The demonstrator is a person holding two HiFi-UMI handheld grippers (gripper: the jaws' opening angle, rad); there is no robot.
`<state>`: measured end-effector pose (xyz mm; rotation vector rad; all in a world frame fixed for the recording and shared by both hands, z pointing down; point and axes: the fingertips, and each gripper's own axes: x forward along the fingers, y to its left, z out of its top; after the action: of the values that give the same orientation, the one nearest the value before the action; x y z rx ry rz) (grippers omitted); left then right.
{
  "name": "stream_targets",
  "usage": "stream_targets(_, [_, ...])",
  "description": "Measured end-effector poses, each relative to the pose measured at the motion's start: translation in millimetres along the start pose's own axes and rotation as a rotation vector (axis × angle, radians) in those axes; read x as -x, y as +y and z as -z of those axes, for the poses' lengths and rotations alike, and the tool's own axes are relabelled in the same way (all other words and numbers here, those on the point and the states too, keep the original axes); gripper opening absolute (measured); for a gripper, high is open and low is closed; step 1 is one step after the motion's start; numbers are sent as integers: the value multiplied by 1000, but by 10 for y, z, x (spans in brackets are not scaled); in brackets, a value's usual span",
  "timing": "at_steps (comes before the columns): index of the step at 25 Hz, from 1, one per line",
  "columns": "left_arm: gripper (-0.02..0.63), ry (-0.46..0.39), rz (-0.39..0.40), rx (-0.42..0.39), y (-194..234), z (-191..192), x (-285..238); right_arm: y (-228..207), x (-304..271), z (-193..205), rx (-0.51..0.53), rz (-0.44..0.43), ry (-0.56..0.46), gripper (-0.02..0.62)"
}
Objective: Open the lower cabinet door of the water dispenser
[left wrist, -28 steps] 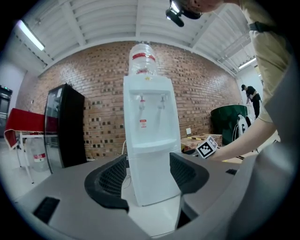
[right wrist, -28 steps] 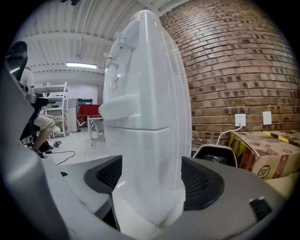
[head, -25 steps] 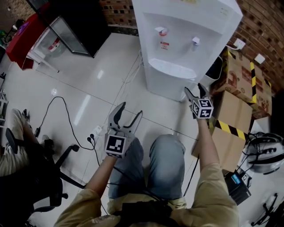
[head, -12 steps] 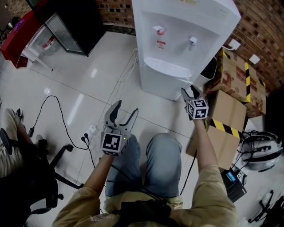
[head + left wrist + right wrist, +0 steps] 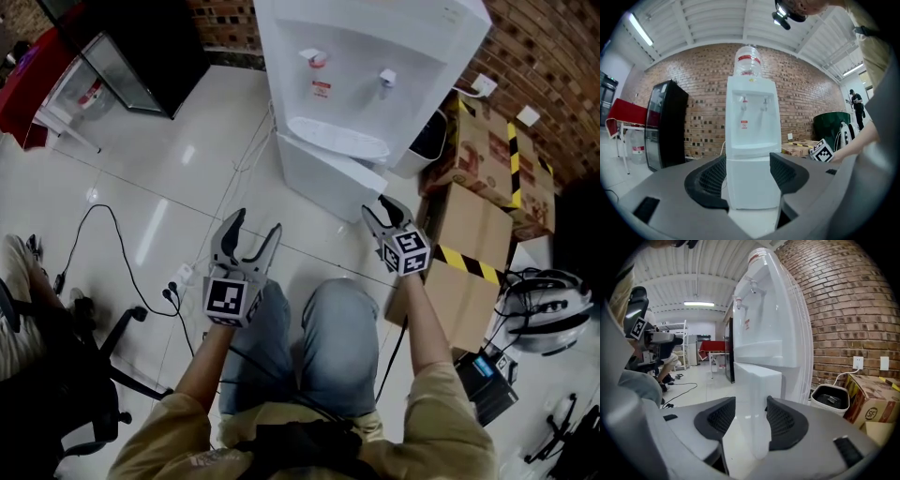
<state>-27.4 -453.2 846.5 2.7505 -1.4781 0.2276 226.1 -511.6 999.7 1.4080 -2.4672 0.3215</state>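
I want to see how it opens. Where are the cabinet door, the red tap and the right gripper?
cabinet door [image 5: 323,180]: head view, on its white front panel.
red tap [image 5: 314,58]: head view, on its lever.
right gripper [image 5: 378,209]: head view, between its fingertips, shut on the door's edge.

Taped cardboard boxes [image 5: 483,155] sit against the brick wall [image 5: 562,56]. A black cabinet [image 5: 141,37] stands opposite; a white helmet [image 5: 544,305] lies nearby.

We face a white water dispenser [image 5: 366,56], its lower cabinet door [image 5: 323,178] equally white, before a red-brown brick wall [image 5: 562,47]. Brown boxes [image 5: 483,141] carry yellow-and-black stripes; our grey left gripper [image 5: 255,222] and right gripper [image 5: 378,208] bear black-and-white square markers.
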Motion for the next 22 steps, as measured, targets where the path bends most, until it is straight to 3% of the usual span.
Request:
stream_targets(10, [281,13,-36,-9,70,81,47,821,227,70,8,-270,-49,218])
stream_targets(22, [281,44,-114,20,187,188,238,2179,168,40,48,-837,11,208])
